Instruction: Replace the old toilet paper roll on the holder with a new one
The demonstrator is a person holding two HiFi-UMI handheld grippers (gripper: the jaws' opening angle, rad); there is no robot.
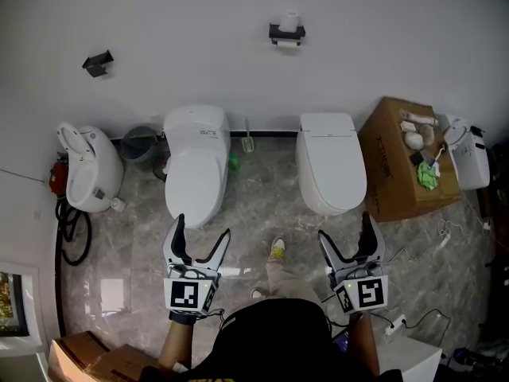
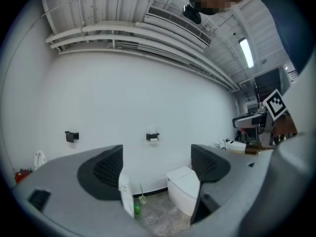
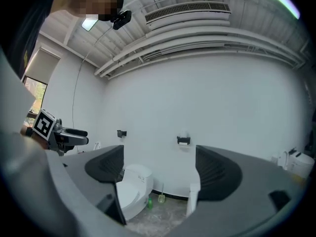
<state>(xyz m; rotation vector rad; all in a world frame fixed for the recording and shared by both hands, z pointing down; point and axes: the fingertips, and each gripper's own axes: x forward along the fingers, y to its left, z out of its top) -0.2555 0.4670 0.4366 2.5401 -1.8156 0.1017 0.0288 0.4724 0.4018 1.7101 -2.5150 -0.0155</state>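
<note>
Both jaw pairs stand apart and empty, left gripper [image 1: 203,226] and right gripper [image 1: 344,224] well short of the black wall-mounted holder [image 1: 276,32] carrying a small white toilet paper roll [image 1: 289,18]. That roll is probably light, soft and easily crushed, so pinch gently across its sides.

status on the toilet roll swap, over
Both open, empty: left gripper, right gripper. Toilet paper holder on far wall, untouched. Left-hand toilet, right-hand toilet flank the approach.
</note>
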